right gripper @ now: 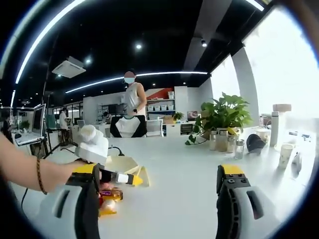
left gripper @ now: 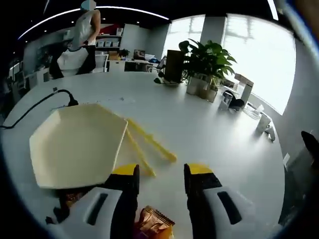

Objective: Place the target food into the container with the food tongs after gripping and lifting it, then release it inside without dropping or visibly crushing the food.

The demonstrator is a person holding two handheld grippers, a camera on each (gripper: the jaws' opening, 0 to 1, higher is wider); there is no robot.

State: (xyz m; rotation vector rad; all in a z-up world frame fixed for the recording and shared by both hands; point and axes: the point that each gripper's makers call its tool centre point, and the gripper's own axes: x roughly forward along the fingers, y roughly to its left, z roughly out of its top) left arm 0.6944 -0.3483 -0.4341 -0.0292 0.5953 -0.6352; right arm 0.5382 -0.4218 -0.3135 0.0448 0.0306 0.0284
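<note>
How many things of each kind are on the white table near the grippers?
Pale yellow plate: 1
Yellow food tongs: 1
Orange snack packet: 1
Black cable: 1
Total: 4

Snack packet (left gripper: 155,222), bottom centre of the left gripper view: printing is seen, but no word can be read.
Wrapped snacks (right gripper: 108,198), lower left of the right gripper view: no lettering can be made out.
Shelf boxes (right gripper: 160,107), centre background: no labels can be read.
</note>
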